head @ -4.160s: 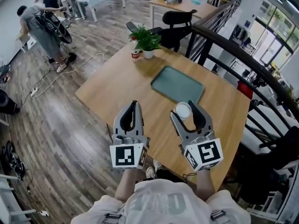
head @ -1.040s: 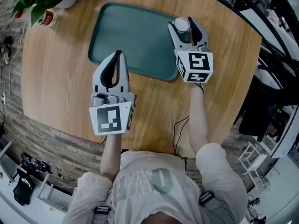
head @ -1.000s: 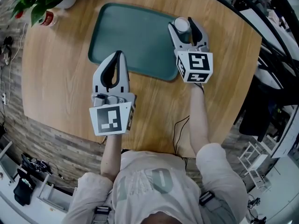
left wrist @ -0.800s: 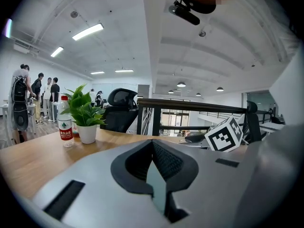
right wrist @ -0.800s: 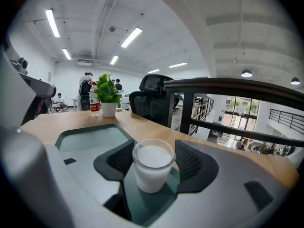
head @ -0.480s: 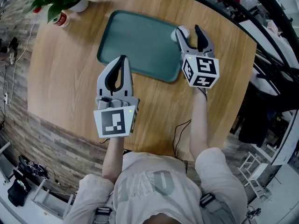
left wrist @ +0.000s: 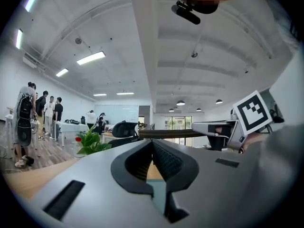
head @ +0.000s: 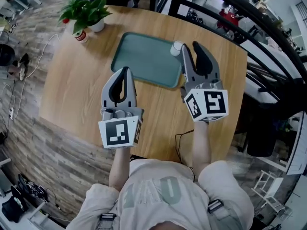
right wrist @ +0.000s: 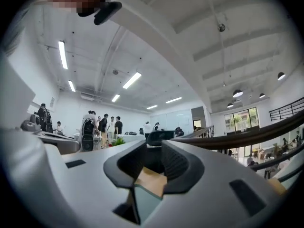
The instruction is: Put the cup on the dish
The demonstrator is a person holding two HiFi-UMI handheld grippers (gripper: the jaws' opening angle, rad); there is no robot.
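A small white cup (head: 176, 48) stands at the far right corner of the green tray (head: 144, 59) on the round wooden table (head: 81, 85). My right gripper (head: 190, 47) hovers just right of the cup. Its jaws are closing with a gap still showing and nothing between them. In the right gripper view only table wood and a strip of tray (right wrist: 145, 203) show through that gap, and the cup is out of sight. My left gripper (head: 123, 71) is shut and empty over the tray's near edge.
A potted plant (head: 88, 13) and a red can (head: 80, 35) sit at the table's far left. A black railing (head: 225, 8) curves past the table's far right side. Several people stand far back (left wrist: 42, 113) in the room.
The cup was between my right jaws a second ago; now it stands free on the tray's corner. The right gripper has pulled back toward me and the view has widened.
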